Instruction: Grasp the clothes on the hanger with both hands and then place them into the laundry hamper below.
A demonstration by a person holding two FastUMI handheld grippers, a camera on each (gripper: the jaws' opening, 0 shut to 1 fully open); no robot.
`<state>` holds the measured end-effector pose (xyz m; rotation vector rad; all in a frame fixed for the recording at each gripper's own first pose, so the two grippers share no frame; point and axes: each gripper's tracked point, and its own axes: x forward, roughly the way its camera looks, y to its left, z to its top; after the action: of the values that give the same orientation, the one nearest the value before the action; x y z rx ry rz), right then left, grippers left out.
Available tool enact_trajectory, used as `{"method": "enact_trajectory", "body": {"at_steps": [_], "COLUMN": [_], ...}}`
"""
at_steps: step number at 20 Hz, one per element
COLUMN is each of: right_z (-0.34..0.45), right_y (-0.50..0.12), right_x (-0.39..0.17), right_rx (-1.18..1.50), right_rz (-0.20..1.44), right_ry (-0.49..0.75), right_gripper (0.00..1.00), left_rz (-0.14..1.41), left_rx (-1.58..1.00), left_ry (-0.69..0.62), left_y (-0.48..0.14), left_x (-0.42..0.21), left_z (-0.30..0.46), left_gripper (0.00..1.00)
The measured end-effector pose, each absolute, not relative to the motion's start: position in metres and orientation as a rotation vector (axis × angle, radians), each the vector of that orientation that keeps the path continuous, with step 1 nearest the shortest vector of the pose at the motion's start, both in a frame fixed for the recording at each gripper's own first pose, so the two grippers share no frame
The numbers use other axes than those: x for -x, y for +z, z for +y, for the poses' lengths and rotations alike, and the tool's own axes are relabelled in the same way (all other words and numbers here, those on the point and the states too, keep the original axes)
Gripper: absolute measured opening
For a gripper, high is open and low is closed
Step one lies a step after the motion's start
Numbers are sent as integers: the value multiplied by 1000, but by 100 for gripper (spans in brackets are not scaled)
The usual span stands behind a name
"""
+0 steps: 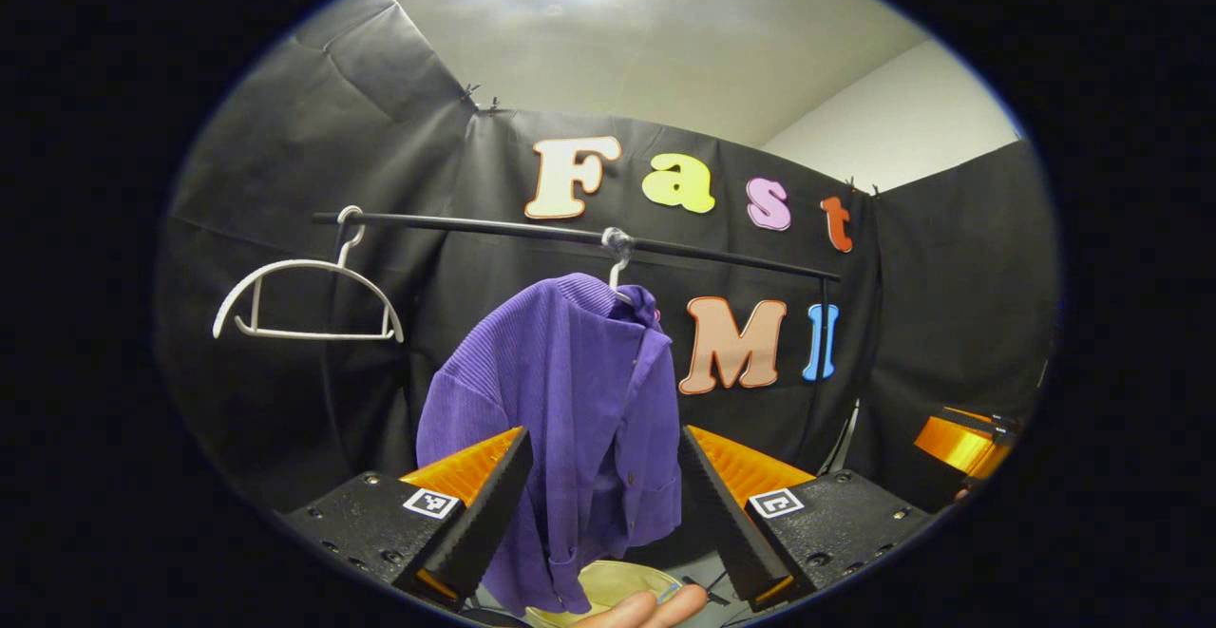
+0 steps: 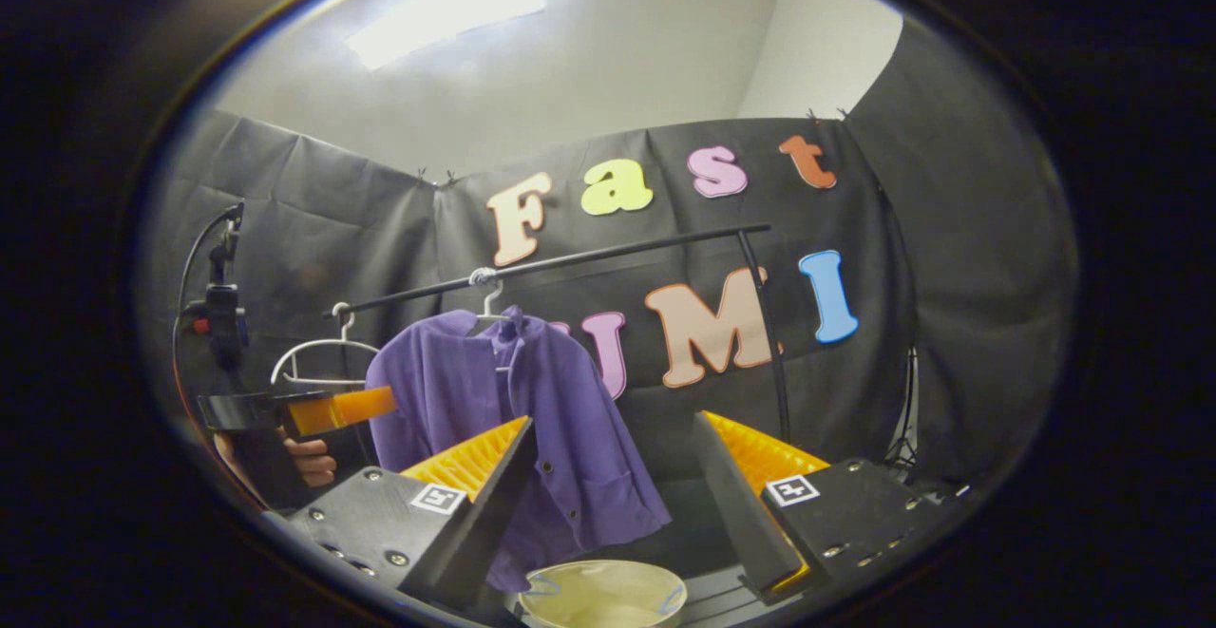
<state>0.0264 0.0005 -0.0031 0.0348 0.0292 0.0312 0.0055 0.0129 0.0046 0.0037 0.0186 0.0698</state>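
Black booth wall, purple shirt [image 1: 570, 400] on hanger; both grippers (left [image 1: 603, 514], right [image 2: 613, 504]) wide open, empty. Approach step; next close on shirt above hamper [image 2: 603, 595].

A purple shirt [image 1: 570, 419] hangs from a black rail [image 1: 570, 232] on a white hanger [image 1: 618, 278], with an empty white hanger [image 1: 306, 300] further along that rail and the wide-spread left gripper [image 1: 603, 500] below it, untouching.
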Motion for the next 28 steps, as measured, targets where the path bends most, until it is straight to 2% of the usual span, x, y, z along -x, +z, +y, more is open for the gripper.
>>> {"method": "enact_trajectory", "body": {"at_steps": [1,3,4,5,11,15,17,18,20,21,23,24,26,28], "right_z": [0,3,6,9,7,9,21,32,57,66,76,83,93,98], "right_y": [-3,-6,-7,-9,-28,-51,-62,-68,-83,-95,-124,-138,-155,-167], "right_x": [-31,-44,-49,-55,-106,-145,-170,-181,-209,-223,-252,-264,-280,-291], "right_rx": [-38,-52,-59,-63,-112,-42,-7,11,48,58,23,-5,-53,-49], "right_rz": [31,40,41,44,73,103,103,97,88,105,150,175,199,198], "right_ry": [34,47,58,73,50,47,75,109,184,210,246,269,303,310], "right_gripper": [99,99,99,99,99,99,99,98,99,99,99,99,99,99], "left_rz": [27,43,49,59,127,121,117,113,104,107,127,138,106,76], "left_rx": [-9,-31,-36,-38,-49,-74,-72,-76,-108,-110,-66,-73,-155,-182], "left_ry": [77,88,94,96,120,250,324,343,364,367,379,381,452,466], "left_y": [3,-2,-4,-8,-41,-56,-63,-64,-68,-75,-99,-109,-104,-94], "left_x": [-8,-14,-19,-23,-62,-87,-96,-102,-112,-116,-120,-123,-126,-129], "left_z": [14,16,17,14,-1,21,37,41,45,45,43,42,56,60], "left_gripper": [95,92,95,92,92,95,95,92,95,90,95,90,90,94]}}
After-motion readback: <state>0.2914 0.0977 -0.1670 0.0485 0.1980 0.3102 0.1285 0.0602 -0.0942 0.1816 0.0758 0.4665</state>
